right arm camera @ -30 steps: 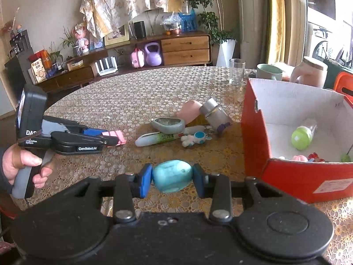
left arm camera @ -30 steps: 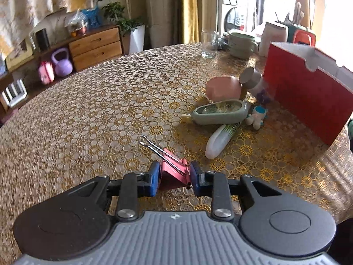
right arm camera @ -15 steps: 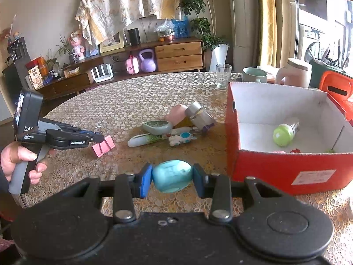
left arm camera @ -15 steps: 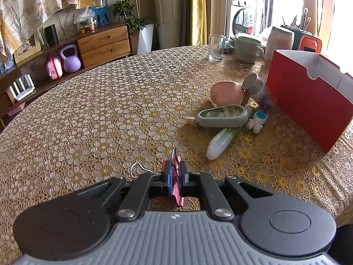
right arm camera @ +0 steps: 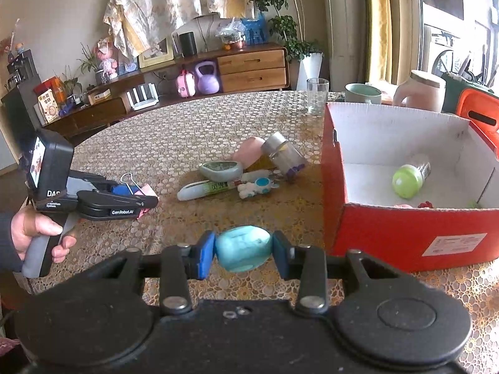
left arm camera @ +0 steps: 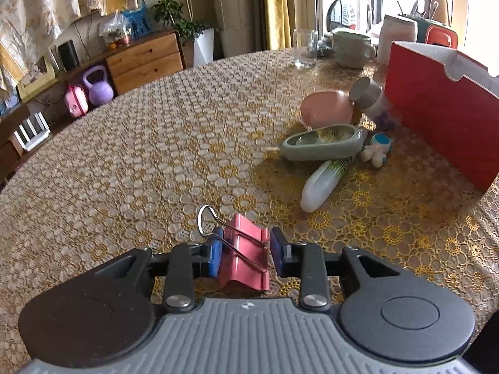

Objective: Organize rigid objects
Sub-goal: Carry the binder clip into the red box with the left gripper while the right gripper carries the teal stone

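Note:
My left gripper (left arm camera: 244, 254) is shut on a pink binder clip (left arm camera: 246, 258) with wire handles, held just above the tablecloth; it also shows in the right wrist view (right arm camera: 131, 190). My right gripper (right arm camera: 241, 254) is shut on a turquoise egg-shaped object (right arm camera: 242, 247), left of the red box (right arm camera: 389, 237). The box holds a green-capped bottle (right arm camera: 408, 179) and small items. A pile lies mid-table: pink bowl (left arm camera: 326, 109), grey-green case (left arm camera: 321, 143), white tube (left arm camera: 322, 184), small white-blue toy (left arm camera: 375, 149), metal-capped jar (left arm camera: 368, 98).
A glass (right arm camera: 316, 95), a mug (right arm camera: 361, 93) and a white jug (right arm camera: 424, 90) stand at the table's far side behind the box. A wooden sideboard (right arm camera: 252, 68) with kettlebells stands beyond the table. The table edge runs close on the left.
The left jaws closed thin on the clip half a second ago and now stand wider with the clip turned flat between them. The right gripper moved nearer the box with the egg.

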`<state>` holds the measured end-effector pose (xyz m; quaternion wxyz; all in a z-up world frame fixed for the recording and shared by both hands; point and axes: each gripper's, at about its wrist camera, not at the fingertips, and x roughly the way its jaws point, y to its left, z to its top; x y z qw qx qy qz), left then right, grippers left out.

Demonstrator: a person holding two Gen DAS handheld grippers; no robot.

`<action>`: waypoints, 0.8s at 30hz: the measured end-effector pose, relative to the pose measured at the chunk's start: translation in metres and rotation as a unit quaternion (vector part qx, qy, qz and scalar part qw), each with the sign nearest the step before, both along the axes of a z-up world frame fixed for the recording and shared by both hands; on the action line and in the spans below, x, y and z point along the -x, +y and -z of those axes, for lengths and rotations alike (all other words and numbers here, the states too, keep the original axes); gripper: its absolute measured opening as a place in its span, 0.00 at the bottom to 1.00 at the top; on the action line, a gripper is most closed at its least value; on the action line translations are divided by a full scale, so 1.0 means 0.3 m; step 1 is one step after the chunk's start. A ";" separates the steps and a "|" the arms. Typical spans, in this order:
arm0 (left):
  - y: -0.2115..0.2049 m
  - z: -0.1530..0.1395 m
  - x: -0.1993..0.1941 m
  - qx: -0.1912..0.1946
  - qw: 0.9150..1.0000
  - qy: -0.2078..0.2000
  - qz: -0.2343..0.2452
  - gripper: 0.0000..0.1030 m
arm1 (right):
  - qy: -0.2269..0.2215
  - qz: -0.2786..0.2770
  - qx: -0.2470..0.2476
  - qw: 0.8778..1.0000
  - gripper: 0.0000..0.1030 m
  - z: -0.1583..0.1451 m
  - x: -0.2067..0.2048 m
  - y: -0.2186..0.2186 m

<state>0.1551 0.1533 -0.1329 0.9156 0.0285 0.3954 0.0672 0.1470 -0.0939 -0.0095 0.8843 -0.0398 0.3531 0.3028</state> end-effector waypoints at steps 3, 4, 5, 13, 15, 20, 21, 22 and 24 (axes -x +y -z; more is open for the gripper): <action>-0.001 0.013 0.001 -0.006 1.000 -0.004 0.004 0.30 | 0.002 0.000 0.002 1.000 0.37 0.005 -0.010 0.008; -0.002 0.013 0.000 -0.010 1.000 -0.005 0.007 0.30 | 0.003 0.000 0.002 1.000 0.37 0.008 -0.013 0.009; -0.004 0.014 -0.003 -0.014 1.000 -0.006 0.010 0.30 | 0.004 0.000 0.002 1.000 0.37 0.009 -0.019 0.012; 0.005 0.007 -0.011 0.002 1.000 -0.005 0.013 0.29 | 0.003 -0.004 0.007 1.000 0.37 0.015 -0.017 0.028; 0.010 -0.008 -0.001 0.021 1.000 -0.012 0.015 0.29 | 0.001 -0.003 0.006 1.000 0.37 0.009 -0.014 0.025; 0.006 -0.060 0.022 0.048 0.998 -0.027 0.007 0.29 | -0.010 -0.004 0.002 1.000 0.37 -0.022 -0.019 0.007; 0.003 -0.075 0.030 0.058 0.998 -0.032 0.009 0.29 | -0.013 -0.004 0.001 1.000 0.37 -0.030 -0.020 0.001; 0.004 -0.090 0.037 0.063 0.997 -0.036 0.009 0.29 | -0.017 -0.004 0.002 1.000 0.37 -0.039 -0.019 -0.007; -0.020 -0.124 0.044 0.070 0.997 -0.042 0.016 0.29 | -0.023 -0.002 0.003 1.000 0.37 -0.052 -0.020 -0.022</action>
